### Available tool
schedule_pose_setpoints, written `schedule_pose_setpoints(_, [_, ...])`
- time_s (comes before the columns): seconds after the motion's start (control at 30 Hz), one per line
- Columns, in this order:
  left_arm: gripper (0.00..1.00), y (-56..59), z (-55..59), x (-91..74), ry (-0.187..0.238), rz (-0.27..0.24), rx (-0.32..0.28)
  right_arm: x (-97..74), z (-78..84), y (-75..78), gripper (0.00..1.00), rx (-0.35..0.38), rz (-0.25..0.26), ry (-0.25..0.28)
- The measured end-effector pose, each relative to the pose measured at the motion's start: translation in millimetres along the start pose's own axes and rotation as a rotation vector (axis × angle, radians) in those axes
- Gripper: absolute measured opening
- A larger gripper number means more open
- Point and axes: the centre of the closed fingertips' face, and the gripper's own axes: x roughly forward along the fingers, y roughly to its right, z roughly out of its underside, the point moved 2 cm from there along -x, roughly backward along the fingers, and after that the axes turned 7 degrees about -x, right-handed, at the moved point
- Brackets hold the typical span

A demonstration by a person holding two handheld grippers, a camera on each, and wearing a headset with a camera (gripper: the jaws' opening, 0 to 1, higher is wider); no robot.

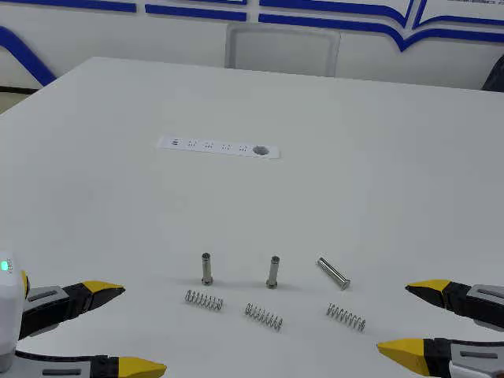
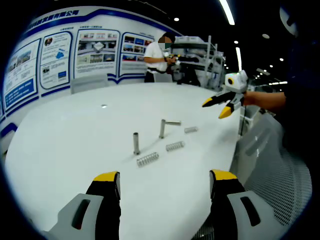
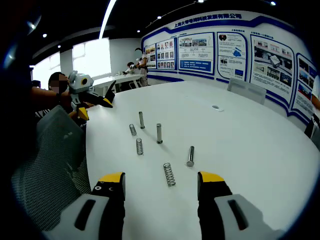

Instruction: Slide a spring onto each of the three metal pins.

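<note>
Three metal pins stand in a row on the white table (image 1: 378, 181). The left pin (image 1: 206, 268) and the middle pin (image 1: 272, 272) are upright, while the right pin (image 1: 333, 272) lies on its side. One loose spring lies just in front of each: left spring (image 1: 204, 300), middle spring (image 1: 263, 316), right spring (image 1: 346, 317). My left gripper (image 1: 138, 327) is open at the near left, well clear of them. My right gripper (image 1: 395, 317) is open at the near right, close to the right spring (image 3: 169, 174) and the lying pin (image 3: 190, 156). Nothing is between either pair of jaws.
A white power strip (image 1: 217, 147) is set into the table beyond the pins. A grey chair (image 1: 282, 49) stands at the far edge. A person (image 2: 156, 60) stands beyond the table by the poster wall. A mesh chair back (image 3: 50, 165) is near the table's edge.
</note>
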Motion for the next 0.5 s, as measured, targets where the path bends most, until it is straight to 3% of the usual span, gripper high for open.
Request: schedule_pose_setpoints(0.5, [0.74, 2.7, 0.1, 3.1, -0.008, 0.012, 0.006, -3.0, 1.7, 0.2, 0.59, 0.006, 0.008, -0.014])
